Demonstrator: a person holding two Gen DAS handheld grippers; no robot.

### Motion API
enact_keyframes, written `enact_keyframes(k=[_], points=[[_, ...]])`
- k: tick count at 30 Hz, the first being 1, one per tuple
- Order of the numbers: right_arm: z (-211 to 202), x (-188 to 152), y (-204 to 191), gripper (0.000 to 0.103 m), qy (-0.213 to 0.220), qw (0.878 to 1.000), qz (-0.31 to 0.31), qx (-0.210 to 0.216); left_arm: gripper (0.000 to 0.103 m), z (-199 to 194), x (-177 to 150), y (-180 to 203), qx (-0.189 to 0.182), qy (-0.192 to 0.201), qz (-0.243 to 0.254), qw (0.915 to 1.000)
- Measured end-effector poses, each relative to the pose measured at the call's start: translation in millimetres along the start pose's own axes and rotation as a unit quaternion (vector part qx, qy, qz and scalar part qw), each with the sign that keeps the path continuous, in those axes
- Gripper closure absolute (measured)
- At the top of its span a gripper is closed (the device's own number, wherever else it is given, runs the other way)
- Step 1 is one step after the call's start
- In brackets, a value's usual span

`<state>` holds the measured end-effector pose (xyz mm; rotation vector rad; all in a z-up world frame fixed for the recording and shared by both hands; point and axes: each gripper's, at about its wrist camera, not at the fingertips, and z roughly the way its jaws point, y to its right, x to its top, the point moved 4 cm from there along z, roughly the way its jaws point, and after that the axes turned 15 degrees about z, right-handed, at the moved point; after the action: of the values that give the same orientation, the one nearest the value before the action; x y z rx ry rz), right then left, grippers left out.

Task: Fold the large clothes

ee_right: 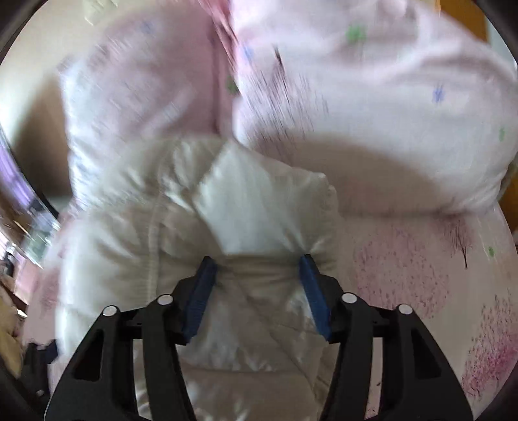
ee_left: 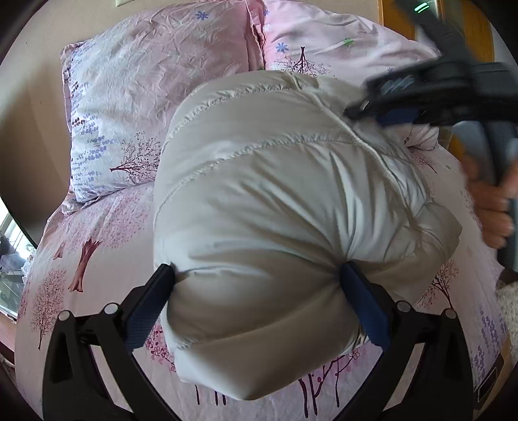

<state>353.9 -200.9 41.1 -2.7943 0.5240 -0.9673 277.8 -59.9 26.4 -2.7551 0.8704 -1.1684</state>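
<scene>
The white jacket point(ee_left: 259, 194) lies mid-frame on the bed point(ee_left: 97, 291), long axis running away toward the pillows point(ee_left: 145, 81), its near end pinched in the left gripper point(ee_left: 257, 278), its far corner in the right gripper point(ee_right: 257, 270).

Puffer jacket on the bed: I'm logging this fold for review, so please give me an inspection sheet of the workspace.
Surface: bed with pink tree-print sheet.
Job's things: white puffer jacket, bunched and puffy, not flat.
Clutter: pillow and pink duvet at the head, beside the jacket.
Grippers: left gripper with jaws pressed into a thick roll of jacket; right gripper with jaws clamped on a fold, that view blurred.
Cables: nothing seen.
Surroundings: beige wall; wooden headboard.
</scene>
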Motion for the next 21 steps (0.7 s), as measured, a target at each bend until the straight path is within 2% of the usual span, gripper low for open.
enact_keyframes(k=[2, 5, 6, 7, 9, 12, 17, 21], points=[[10.1, 0.3, 10.8, 0.036, -0.021, 1.000, 0.024, 0.000, 0.002, -1.0, 2.4, 1.6, 0.002, 0.006, 0.004, 1.0000], [23.4, -2.4, 29.8, 0.012, -0.039, 0.997, 0.060, -0.006, 0.002, -1.5, 6.7, 6.0, 0.009, 0.010, 0.011, 0.9998], [26.2, -4.0, 35.6, 0.012, -0.048, 0.996, 0.078, 0.012, 0.002, -1.5, 7.0, 6.1, 0.011, 0.011, 0.012, 0.9998], [22.9, -5.9, 41.2, 0.012, -0.046, 0.994, 0.091, 0.031, 0.002, -1.3, 7.2, 6.0, 0.011, 0.012, 0.012, 0.9998], [6.4, -10.8, 41.2, 0.026, -0.022, 0.996, 0.083, 0.039, 0.002, -1.8, 7.1, 4.8, 0.008, 0.013, 0.011, 0.9998], [-33.7, -27.5, 34.1, 0.036, 0.028, 0.997, 0.055, 0.050, 0.002, -3.8, 5.9, 0.7, 0.002, 0.018, 0.005, 0.9998], [-90.5, -69.3, 27.3, 0.043, 0.105, 0.991, 0.008, 0.084, 0.002, -15.3, 6.1, -7.9, -0.007, 0.031, -0.015, 0.9994], [-98.4, -81.8, 27.4, 0.048, 0.113, 0.989, -0.009, 0.096, 0.002, -33.1, 6.8, -18.2, 0.026, 0.055, -0.020, 0.9980]])
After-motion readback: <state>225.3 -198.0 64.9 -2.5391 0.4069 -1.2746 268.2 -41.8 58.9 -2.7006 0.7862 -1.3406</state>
